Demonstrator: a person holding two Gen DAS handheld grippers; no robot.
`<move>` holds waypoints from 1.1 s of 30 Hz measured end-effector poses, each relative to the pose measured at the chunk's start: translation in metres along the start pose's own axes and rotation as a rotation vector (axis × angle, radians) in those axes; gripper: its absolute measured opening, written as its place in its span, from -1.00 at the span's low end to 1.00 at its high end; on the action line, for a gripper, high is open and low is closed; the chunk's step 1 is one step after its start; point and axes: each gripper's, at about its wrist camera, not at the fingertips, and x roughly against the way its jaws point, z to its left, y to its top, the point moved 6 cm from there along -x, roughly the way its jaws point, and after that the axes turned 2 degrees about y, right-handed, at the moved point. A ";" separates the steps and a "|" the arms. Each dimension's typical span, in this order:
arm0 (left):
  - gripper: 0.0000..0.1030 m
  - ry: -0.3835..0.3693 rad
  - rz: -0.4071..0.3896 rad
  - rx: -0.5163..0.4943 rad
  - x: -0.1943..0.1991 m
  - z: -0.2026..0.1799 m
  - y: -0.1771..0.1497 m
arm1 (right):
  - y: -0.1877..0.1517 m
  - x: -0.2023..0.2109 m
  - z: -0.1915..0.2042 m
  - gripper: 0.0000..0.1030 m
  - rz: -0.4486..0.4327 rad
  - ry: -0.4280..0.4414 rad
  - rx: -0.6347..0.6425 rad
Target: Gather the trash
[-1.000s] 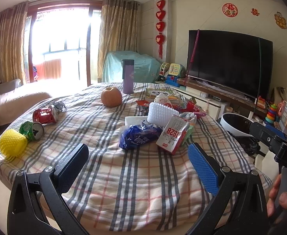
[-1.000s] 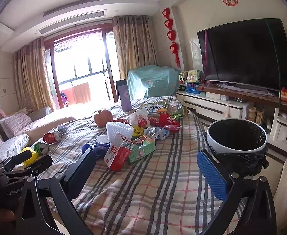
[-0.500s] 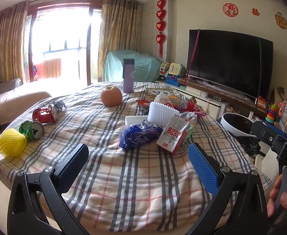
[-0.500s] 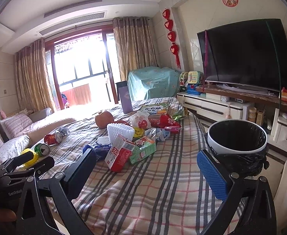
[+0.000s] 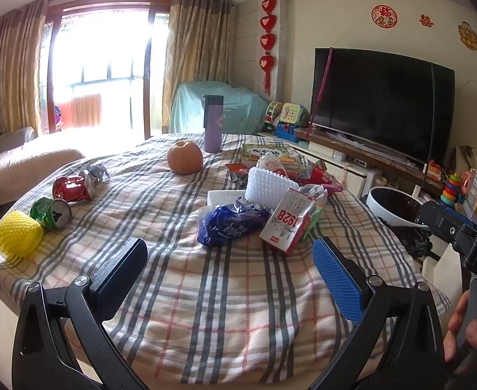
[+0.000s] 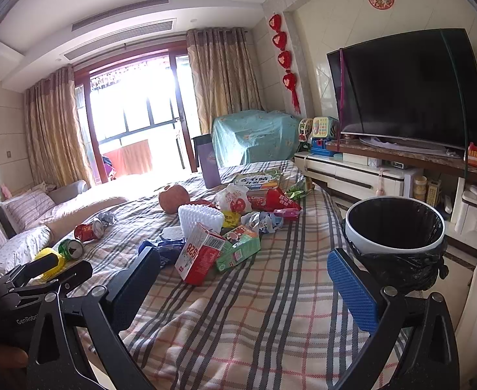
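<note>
Trash lies on a plaid-covered table (image 5: 205, 292): a blue wrapper (image 5: 230, 224), a red and white "1928" carton (image 5: 287, 221), a white foam net (image 5: 266, 187), a crushed red can (image 5: 72, 188), a green can (image 5: 51, 213) and a yellow foam net (image 5: 19, 232). In the right wrist view the carton (image 6: 199, 253) lies beside a green carton (image 6: 238, 250). A white bin with a black liner (image 6: 396, 227) stands off the table's right edge. My left gripper (image 5: 228, 269) and right gripper (image 6: 241, 282) are both open and empty, above the near table edge.
An apple (image 5: 184, 161), a purple flask (image 5: 213, 128) and a picture book (image 5: 266, 152) sit at the far side. Red snack wrappers (image 6: 272, 200) lie near them. A TV (image 5: 381, 104) and toys stand to the right, a sofa (image 5: 17, 159) to the left.
</note>
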 end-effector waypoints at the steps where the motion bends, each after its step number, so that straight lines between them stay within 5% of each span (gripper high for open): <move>1: 1.00 0.000 0.001 0.001 0.000 0.000 0.000 | 0.000 0.000 0.000 1.00 0.000 0.001 -0.001; 22: 1.00 -0.014 0.014 -0.003 -0.004 -0.001 -0.004 | -0.005 -0.004 0.000 1.00 0.023 0.014 -0.014; 33: 1.00 -0.013 0.046 -0.041 -0.034 0.009 -0.003 | -0.018 -0.034 -0.001 1.00 0.127 0.061 -0.067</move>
